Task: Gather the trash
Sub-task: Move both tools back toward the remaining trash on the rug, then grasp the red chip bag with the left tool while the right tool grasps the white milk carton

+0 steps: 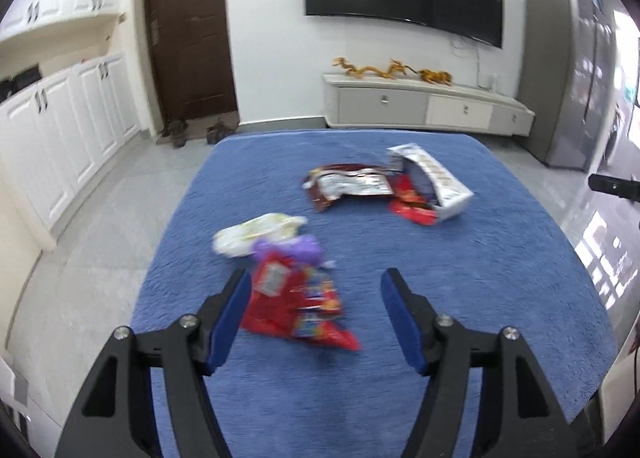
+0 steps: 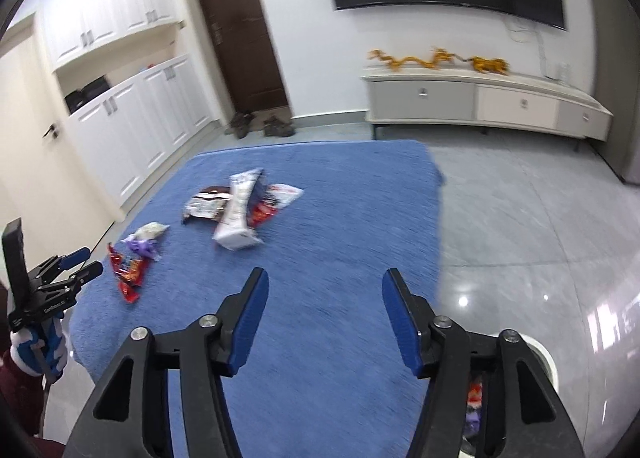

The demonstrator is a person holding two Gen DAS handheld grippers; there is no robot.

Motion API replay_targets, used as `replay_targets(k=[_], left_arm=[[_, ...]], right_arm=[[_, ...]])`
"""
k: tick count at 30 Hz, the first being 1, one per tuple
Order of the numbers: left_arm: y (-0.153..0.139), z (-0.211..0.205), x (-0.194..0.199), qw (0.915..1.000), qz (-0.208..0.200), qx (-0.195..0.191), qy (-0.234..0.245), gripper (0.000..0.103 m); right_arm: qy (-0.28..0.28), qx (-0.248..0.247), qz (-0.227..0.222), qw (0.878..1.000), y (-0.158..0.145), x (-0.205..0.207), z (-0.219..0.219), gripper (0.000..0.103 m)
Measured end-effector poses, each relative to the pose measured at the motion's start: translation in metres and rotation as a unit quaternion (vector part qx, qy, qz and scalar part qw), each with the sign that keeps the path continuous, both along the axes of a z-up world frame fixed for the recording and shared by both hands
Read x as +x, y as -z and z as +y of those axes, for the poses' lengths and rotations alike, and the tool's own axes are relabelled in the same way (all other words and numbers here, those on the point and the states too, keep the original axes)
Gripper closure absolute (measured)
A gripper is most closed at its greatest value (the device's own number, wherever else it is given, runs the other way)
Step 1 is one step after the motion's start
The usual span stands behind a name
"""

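Observation:
Snack wrappers lie on a blue rug (image 1: 460, 278). Nearest my open left gripper (image 1: 316, 282) is a red wrapper (image 1: 296, 306), partly between the fingers, with a purple wrapper (image 1: 292, 248) and a white wrapper (image 1: 256, 232) just beyond. Farther off lie a brown-silver wrapper (image 1: 344, 184), a white box-like pack (image 1: 432, 182) and a red wrapper (image 1: 412, 206). My right gripper (image 2: 324, 284) is open and empty above bare rug (image 2: 320, 238). The right wrist view shows the left gripper (image 2: 80, 264) at the left, beside the red wrapper (image 2: 128, 274), and the white pack (image 2: 238, 216).
A white bin (image 2: 540, 358) with wrappers inside sits on the tiled floor at the right, behind my right gripper's finger. White cabinets (image 1: 60, 130) line the left wall. A low TV console (image 1: 424, 104) and shoes (image 1: 216, 132) by the brown door stand beyond the rug.

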State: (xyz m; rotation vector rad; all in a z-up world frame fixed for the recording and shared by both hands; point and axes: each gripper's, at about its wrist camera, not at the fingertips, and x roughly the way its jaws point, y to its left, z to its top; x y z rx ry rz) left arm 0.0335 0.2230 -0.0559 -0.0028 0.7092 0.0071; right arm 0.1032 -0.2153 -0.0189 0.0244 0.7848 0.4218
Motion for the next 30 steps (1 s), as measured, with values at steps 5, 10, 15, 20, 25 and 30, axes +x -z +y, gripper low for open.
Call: replay_targets(k=[5, 10, 15, 20, 25, 30], left_arm=[[0.008, 0.035, 0.005, 0.9987, -0.003, -0.048, 0.017, 0.031], [0.029, 0.045, 0.022, 0.9956, 0.014, -0.08, 0.046, 0.031], [0.047, 0.047, 0.032, 0.9909, 0.034, -0.107, 0.074, 0.031], [0.059, 0.043, 0.038, 0.9875, 0.06, -0.12, 0.082, 0.035], [0.064, 0.039, 0.04, 0.9871, 0.077, -0.114, 0.083, 0.059], [0.064, 0.034, 0.035, 0.9875, 0.076, -0.113, 0.079, 0.082]], right_arm=[[-0.036, -0.005, 0.021, 0.999, 0.004, 0.037, 0.061, 0.042], [-0.046, -0.007, 0.053, 0.997, 0.021, 0.079, 0.117, 0.042], [-0.048, -0.032, 0.082, 0.995, 0.046, 0.115, 0.167, 0.04], [-0.039, -0.045, 0.099, 0.993, 0.067, 0.138, 0.191, 0.04], [-0.022, -0.049, 0.124, 0.991, 0.085, 0.146, 0.192, 0.064], [-0.028, -0.028, 0.136, 0.99, 0.091, 0.14, 0.182, 0.067]])
